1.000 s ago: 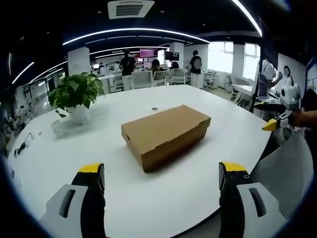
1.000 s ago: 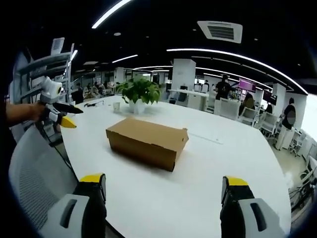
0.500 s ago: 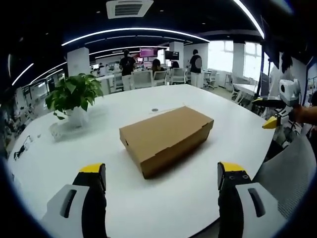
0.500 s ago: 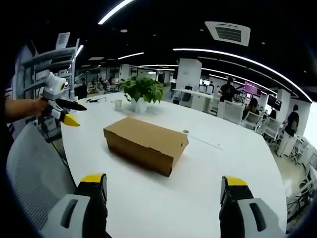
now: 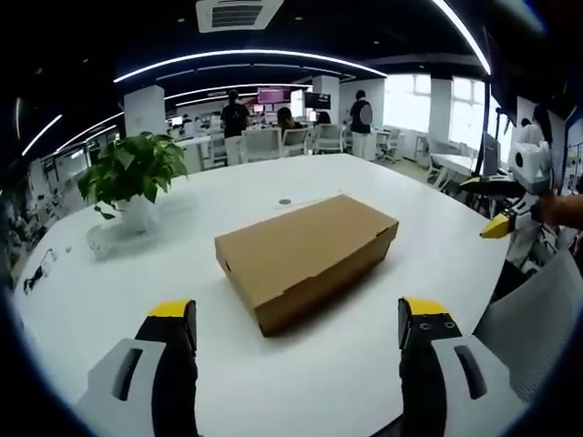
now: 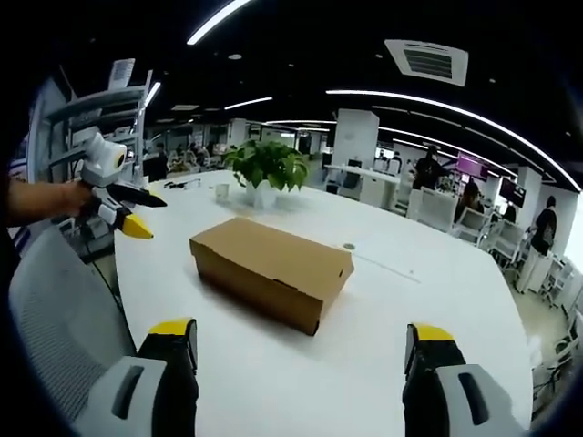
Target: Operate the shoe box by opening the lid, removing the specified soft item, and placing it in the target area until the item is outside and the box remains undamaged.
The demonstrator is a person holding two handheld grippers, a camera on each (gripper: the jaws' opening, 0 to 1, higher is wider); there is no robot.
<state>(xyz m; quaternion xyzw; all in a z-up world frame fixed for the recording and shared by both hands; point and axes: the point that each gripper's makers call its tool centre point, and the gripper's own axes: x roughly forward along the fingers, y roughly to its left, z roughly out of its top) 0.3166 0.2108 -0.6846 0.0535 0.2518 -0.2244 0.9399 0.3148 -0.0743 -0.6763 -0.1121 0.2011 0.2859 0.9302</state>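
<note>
Closed brown shoe box on a big white desk.
Lid down flat, box sitting slanted near the middle of the desk. Left claw low in front, yellow tips wide apart, holding nothing, well back from the box. Green plant in a white pot far off to the left. Right claw up in the air at the right edge, in a hand. Grey chair back just under it.

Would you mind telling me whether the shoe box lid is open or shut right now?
Shut: the lid lies flat on the box with its front flap tucked down, and neither claw touches it.
</note>
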